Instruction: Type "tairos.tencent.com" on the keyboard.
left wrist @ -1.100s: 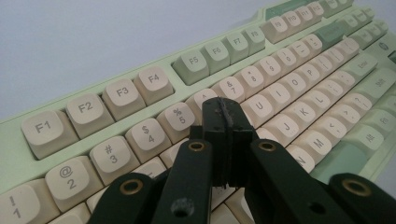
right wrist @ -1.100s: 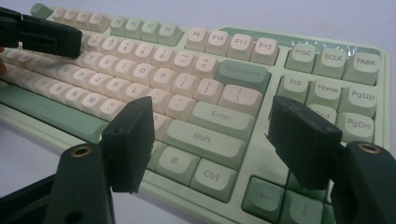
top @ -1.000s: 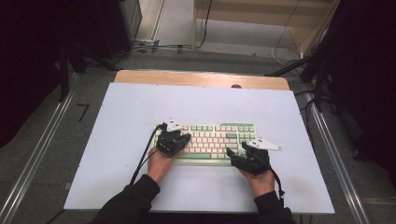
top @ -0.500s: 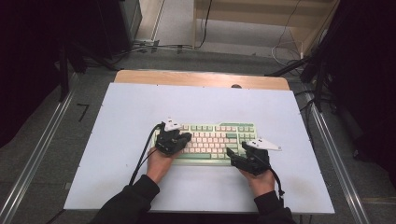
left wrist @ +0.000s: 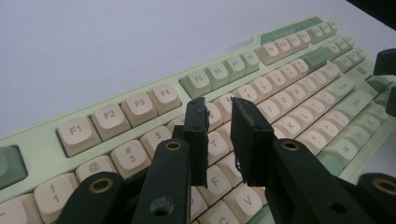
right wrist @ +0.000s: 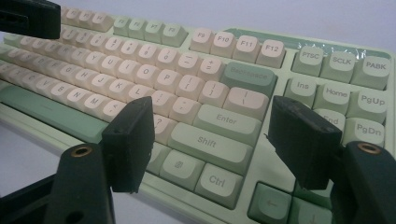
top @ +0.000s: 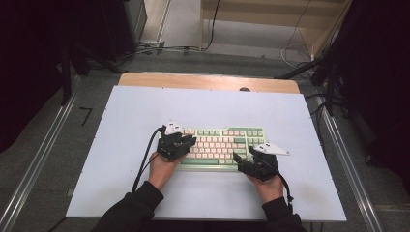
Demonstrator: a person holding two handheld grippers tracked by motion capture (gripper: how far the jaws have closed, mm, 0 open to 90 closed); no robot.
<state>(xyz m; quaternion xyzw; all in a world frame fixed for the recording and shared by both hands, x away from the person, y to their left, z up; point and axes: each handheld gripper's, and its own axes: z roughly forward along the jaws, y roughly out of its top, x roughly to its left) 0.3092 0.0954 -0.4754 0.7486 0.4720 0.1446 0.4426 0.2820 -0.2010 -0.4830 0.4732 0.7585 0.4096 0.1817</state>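
A pale green keyboard [top: 220, 142] with cream and green keys lies on the white tabletop [top: 145, 111]. My left gripper [top: 187, 141] hangs over its left half, above the letter keys near R and T. In the left gripper view the left gripper [left wrist: 218, 105] shows a narrow gap between its jaws, which have just been opening, with nothing between them. My right gripper [top: 240, 162] sits at the keyboard's front right corner. In the right gripper view the right gripper [right wrist: 210, 106] stands wide open over the Shift and Enter keys, holding nothing.
A wooden strip [top: 208, 81] borders the table's far edge. Metal rails [top: 38, 159] run along the floor on both sides, with cables [top: 159, 48] on the floor beyond. Bare white surface lies all around the keyboard.
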